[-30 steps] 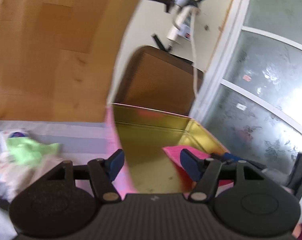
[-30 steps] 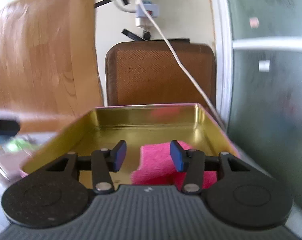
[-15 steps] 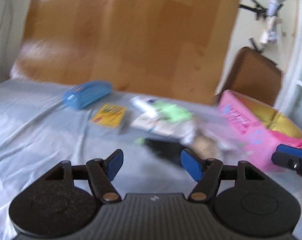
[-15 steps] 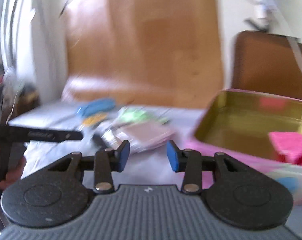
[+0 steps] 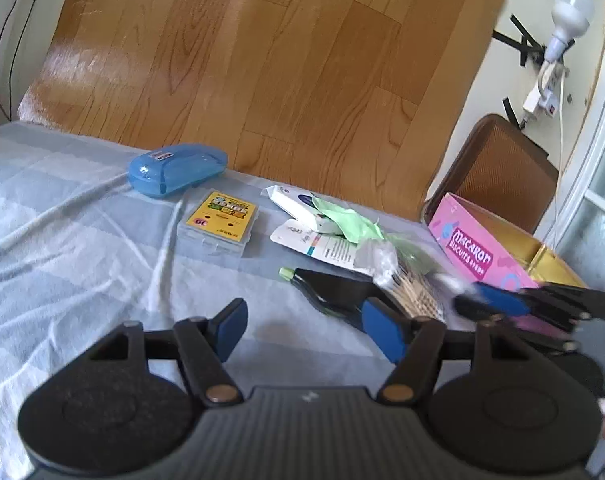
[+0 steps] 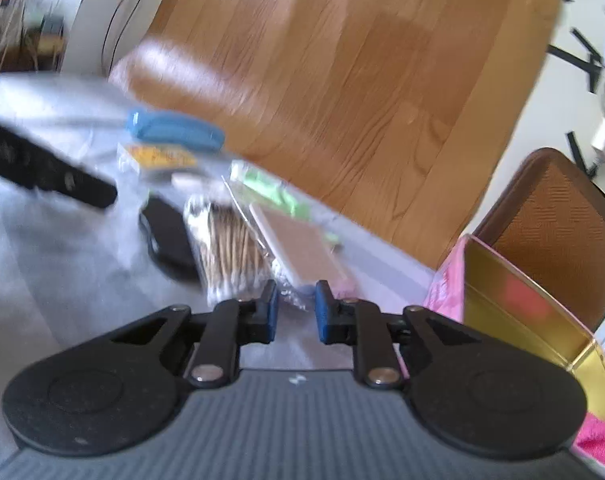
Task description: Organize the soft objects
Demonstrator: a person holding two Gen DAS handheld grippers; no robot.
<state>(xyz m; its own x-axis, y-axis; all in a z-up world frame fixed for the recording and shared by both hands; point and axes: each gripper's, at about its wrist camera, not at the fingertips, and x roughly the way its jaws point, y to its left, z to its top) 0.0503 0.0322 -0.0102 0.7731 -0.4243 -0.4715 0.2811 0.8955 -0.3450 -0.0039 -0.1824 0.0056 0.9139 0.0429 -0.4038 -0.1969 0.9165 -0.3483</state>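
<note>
The left gripper (image 5: 304,330) hovers over the light blue cloth (image 5: 62,240) with its jaws spread wide and nothing between them. The right gripper (image 6: 295,314) has its jaws narrowed to a small gap, released, with nothing gripped; in the left wrist view it enters at 3 o'clock, its blue-padded fingers (image 5: 498,303) pointing toward the centre of the clutter.

Item layout, left wrist view:
- Blue plastic case (image 5: 176,169) at 11 o'clock, lying flat near the wooden board (image 5: 262,60).
- Clear card box (image 5: 218,224) with a yellow label, just beside the blue case, toward centre.
- White packets (image 5: 302,216) at 12 o'clock, partly covered by a green soft item (image 5: 348,222).
- Black bottle (image 5: 330,286) with a green cap, lying on its side directly ahead of the left gripper.
- Bag of cotton swabs (image 5: 410,284), touching the black bottle on its 3 o'clock side.
- Pink tin (image 5: 482,256), lettered "Macaron Biscuits", open, gold inside, at 2 o'clock.

In the right wrist view, a pink cloth (image 6: 596,440) lies inside the pink tin at 4 o'clock. A flat tan packet (image 6: 298,246) lies at 12 o'clock, just ahead of the right fingertips and beside the cotton swabs. This view is motion-blurred, so finer detail cannot be determined. A brown chair back (image 5: 498,172) stands behind the tin.
</note>
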